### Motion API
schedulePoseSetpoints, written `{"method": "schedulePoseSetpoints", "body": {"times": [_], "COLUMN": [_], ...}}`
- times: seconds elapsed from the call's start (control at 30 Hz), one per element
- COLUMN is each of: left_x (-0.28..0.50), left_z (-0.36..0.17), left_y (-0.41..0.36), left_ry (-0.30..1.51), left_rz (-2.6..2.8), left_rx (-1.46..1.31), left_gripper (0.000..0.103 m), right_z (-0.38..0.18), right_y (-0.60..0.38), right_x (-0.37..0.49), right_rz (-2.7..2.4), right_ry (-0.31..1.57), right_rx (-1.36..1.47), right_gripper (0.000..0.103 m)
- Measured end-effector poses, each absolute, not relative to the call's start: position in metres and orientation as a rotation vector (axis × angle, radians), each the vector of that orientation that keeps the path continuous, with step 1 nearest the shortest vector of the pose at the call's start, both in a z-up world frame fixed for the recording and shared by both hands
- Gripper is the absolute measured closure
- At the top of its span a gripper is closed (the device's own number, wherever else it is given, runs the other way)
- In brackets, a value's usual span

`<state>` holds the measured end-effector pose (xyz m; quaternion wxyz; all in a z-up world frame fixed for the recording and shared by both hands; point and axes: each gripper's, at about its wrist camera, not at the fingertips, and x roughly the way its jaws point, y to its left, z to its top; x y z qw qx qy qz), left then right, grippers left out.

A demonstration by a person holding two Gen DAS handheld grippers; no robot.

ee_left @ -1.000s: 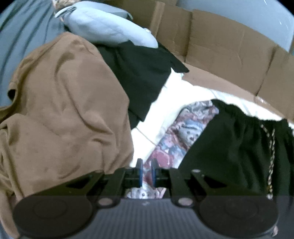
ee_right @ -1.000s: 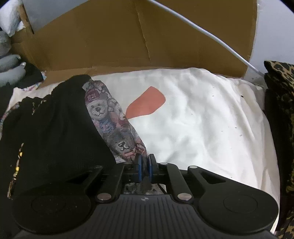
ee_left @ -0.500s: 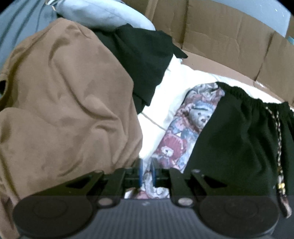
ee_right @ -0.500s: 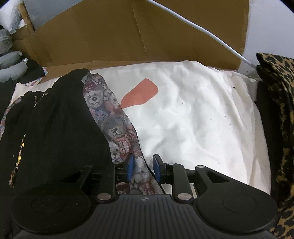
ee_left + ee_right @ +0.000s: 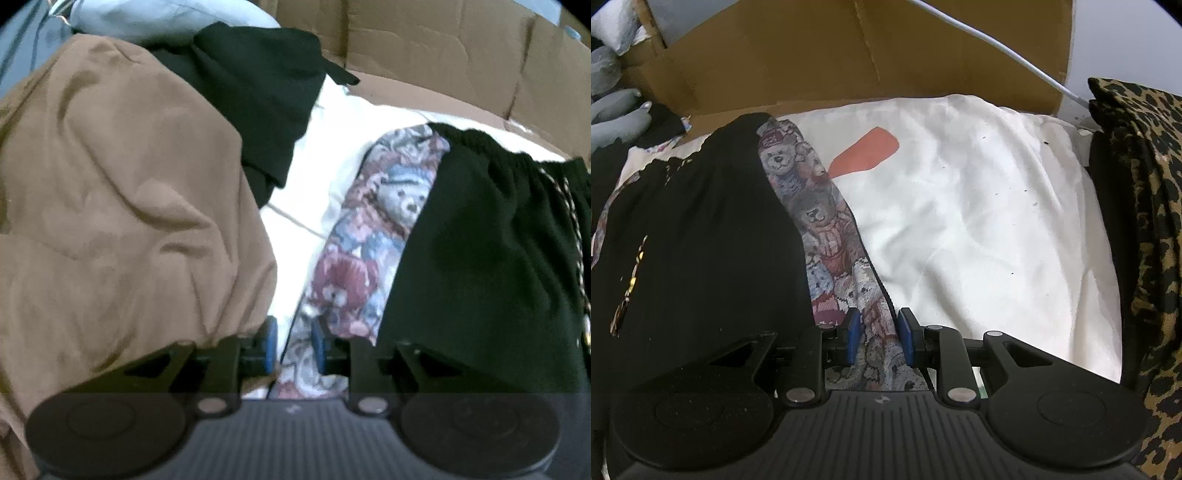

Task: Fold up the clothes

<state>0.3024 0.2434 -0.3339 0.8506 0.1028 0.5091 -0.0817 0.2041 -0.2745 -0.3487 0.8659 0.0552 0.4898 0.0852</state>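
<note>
A black garment (image 5: 480, 240) with a gathered waistband and a braided drawstring lies on a teddy-bear print cloth (image 5: 369, 236). Both rest on a white sheet (image 5: 314, 166). My left gripper (image 5: 293, 345) sits low over the print cloth's left edge. Its jaws are opening, and the cloth lies loose between the blue pads, with a gap beside it. In the right wrist view the black garment (image 5: 701, 240) covers most of the print cloth (image 5: 820, 221). My right gripper (image 5: 874, 338) stands open, with the cloth's right edge lying slack between its pads.
A brown garment (image 5: 110, 203) bulges close on the left, with another black garment (image 5: 258, 92) and pale blue cloth (image 5: 166, 14) behind it. Cardboard walls (image 5: 849, 55) stand at the back. A leopard-print garment (image 5: 1145, 221) is at the right. A white cable (image 5: 997, 48) crosses the cardboard.
Both grippers were shut on the print cloth. The right one parted first, then the left. The left gripper has sunk closer to the cloth, and the right has shifted sideways.
</note>
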Motion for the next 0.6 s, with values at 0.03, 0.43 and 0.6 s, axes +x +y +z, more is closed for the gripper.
{"method": "schedulePoseSetpoints", "body": {"times": [0.03,0.43,0.6], "left_x": [0.300,0.290,0.291], "left_z": [-0.334,-0.338,-0.339], "left_y": [0.245,0.239,0.236], "left_ry": [1.075,1.078,1.076], "left_rz": [-0.179,-0.217,-0.201], "left_rx": [0.223,0.362,0.412], "left_gripper": [0.081,0.084,0.096], "right_z": [-0.348,-0.350,-0.341], "right_y": [-0.276,-0.273,-0.271], "right_x": [0.205,0.208,0.209], "right_rz": [0.180,0.193,0.142], "right_ry": [1.029,1.055,1.052], "right_rx": [0.118,0.076,0.018], "right_gripper": [0.074,0.101,0.102]}}
